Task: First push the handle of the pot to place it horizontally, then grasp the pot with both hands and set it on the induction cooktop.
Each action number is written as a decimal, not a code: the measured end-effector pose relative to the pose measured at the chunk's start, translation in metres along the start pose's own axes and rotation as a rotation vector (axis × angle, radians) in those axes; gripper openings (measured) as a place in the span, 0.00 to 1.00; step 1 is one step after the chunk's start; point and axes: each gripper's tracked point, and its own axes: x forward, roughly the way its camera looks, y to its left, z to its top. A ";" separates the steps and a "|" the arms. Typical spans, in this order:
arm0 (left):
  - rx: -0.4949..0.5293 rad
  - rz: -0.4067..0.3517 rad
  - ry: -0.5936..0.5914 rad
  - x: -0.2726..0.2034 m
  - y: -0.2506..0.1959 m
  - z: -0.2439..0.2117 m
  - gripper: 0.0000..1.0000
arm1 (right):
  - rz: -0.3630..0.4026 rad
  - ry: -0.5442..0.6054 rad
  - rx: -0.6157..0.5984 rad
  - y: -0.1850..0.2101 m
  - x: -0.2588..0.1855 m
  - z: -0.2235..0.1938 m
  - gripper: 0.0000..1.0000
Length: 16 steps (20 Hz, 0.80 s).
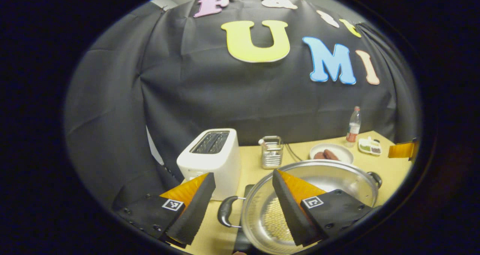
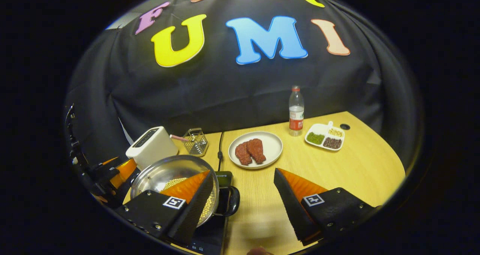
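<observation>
Apparently the stainless pot (image 2: 174,183) already sits on the induction cooktop (image 2: 210,232), its 2 loop handles sideways. Left gripper (image 1: 243,202) and right gripper (image 2: 243,200) both gape, released astride those handles; next, withdraw clear.

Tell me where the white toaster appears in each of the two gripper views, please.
Left gripper view: white toaster at lower centre-left, just beyond the left gripper's own left finger.
Right gripper view: white toaster at far left, behind the steel pot.
Shared landmark: the wire basket standing beside the toaster.
</observation>
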 end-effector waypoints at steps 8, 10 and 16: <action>-0.068 -0.081 -0.160 -0.075 -0.127 0.075 0.97 | 0.025 -0.234 -0.171 -0.064 -0.102 0.055 0.98; -0.075 -0.086 -0.206 -0.103 -0.154 0.091 0.94 | 0.034 -0.283 -0.184 -0.082 -0.131 0.067 0.98; -0.066 -0.087 -0.286 -0.186 -0.230 0.112 0.99 | 0.074 -0.392 -0.200 -0.125 -0.207 0.085 0.98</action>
